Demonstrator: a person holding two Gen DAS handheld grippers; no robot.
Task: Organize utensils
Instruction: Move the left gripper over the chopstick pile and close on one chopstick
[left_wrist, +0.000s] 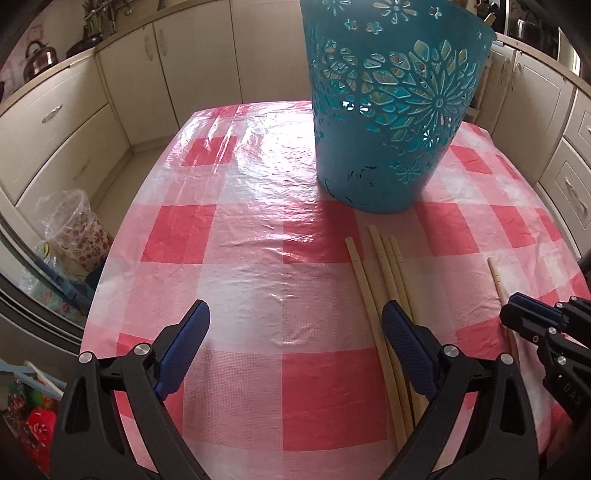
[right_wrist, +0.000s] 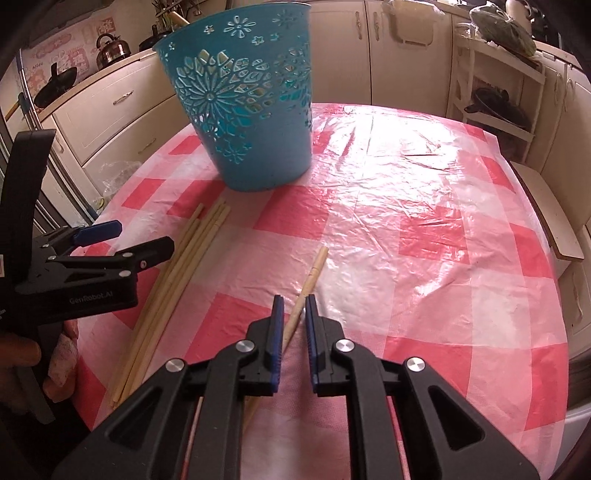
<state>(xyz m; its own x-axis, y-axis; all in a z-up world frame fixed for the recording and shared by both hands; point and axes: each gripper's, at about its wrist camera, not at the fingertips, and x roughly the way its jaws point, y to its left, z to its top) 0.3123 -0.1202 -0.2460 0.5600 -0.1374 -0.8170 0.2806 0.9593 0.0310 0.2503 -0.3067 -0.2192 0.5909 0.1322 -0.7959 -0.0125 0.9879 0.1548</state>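
Note:
A tall teal perforated basket (left_wrist: 388, 147) (right_wrist: 251, 122) stands upright on the red-and-white checked table (left_wrist: 240, 229) (right_wrist: 424, 229). In front of it lies a bundle of several pale wooden chopsticks (left_wrist: 380, 280) (right_wrist: 177, 266). My left gripper (left_wrist: 295, 314) (right_wrist: 146, 233) is open and holds nothing, its right finger just over the bundle. A single chopstick (right_wrist: 314, 269) (left_wrist: 496, 277) lies apart to the right of the bundle. My right gripper (right_wrist: 294, 306) (left_wrist: 532, 317) is shut on its middle, and its far tip points toward the basket.
Cream cabinets (left_wrist: 55, 122) (right_wrist: 110, 107) surround the table, with a kettle (left_wrist: 38, 59) on the counter. A plastic bag (left_wrist: 74, 229) sits on the floor to the left. An open shelf unit (right_wrist: 495, 96) stands at the back right. A hand (right_wrist: 22, 354) holds the left gripper.

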